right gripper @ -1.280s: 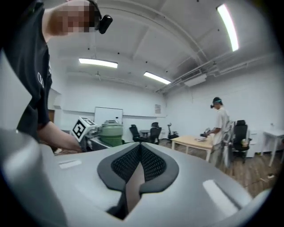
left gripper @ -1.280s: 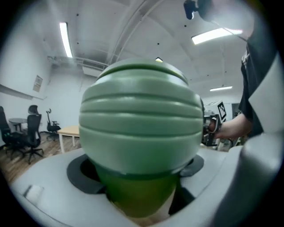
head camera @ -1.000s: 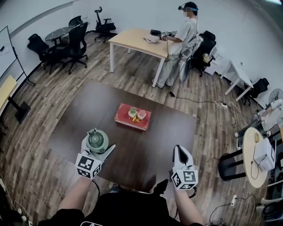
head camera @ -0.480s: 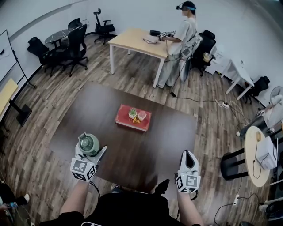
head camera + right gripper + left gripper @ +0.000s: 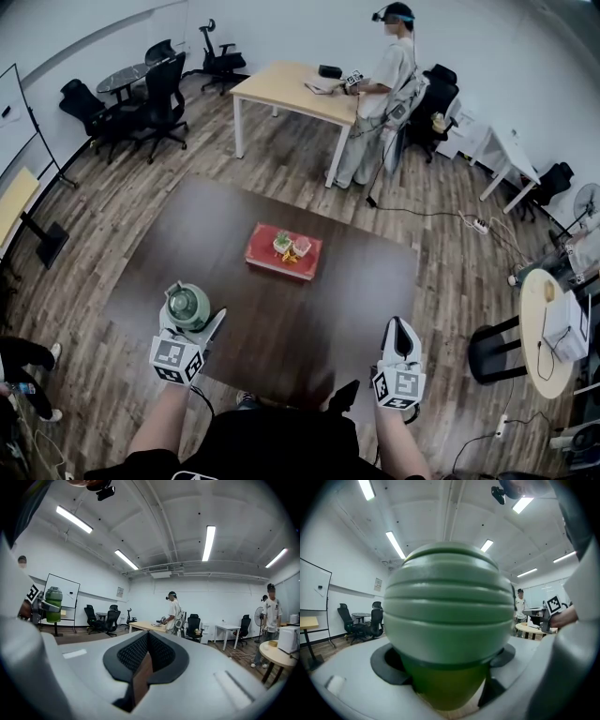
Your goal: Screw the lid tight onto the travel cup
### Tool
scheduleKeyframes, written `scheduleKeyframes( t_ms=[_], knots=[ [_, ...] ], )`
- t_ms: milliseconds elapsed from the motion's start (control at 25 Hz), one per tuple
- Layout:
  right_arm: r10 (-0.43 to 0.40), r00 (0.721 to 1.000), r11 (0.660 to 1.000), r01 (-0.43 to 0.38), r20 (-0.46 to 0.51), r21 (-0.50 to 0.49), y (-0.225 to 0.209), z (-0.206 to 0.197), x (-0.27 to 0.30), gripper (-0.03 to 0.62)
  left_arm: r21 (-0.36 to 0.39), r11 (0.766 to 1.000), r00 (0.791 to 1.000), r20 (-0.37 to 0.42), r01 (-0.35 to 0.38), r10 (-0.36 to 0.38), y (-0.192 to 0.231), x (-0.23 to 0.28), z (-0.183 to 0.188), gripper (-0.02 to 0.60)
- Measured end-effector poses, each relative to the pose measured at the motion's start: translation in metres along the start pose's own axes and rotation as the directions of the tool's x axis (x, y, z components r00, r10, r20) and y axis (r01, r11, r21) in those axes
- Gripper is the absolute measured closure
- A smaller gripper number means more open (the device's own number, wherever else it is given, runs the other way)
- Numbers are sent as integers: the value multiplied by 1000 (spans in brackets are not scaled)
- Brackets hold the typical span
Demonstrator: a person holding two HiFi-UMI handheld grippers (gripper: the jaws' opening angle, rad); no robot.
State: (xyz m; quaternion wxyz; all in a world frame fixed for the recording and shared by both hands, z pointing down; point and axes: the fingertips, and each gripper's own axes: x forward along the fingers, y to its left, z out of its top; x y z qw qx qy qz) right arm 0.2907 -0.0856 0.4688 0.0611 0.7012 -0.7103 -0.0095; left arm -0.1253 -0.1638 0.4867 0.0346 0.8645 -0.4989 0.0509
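left tool (image 5: 191, 322): clamped on travel cup, jaws wide round its body
travel cup (image 5: 187, 306): green, upright, at near left corner of surface
lid (image 5: 449, 597): ribbed, pale green, on top of cup
right tool (image 5: 400, 328): jaws together, nothing in them, near right edge of surface
surface (image 5: 216, 234): dark brown
red tray (image 5: 266, 255): mid-surface, small items on it
person (image 5: 380, 94): standing at light table (image 5: 281, 89), well beyond far edge
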Motion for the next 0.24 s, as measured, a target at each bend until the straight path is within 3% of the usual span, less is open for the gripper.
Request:
scheduleKeyframes(
  t_ms=[240],
  knots=[
    [1, 1000, 1000, -1, 0, -4, 2, -2, 1, 588, 17, 1000, 1000, -3, 9, -9, -4, 3, -1, 163]
  ],
)
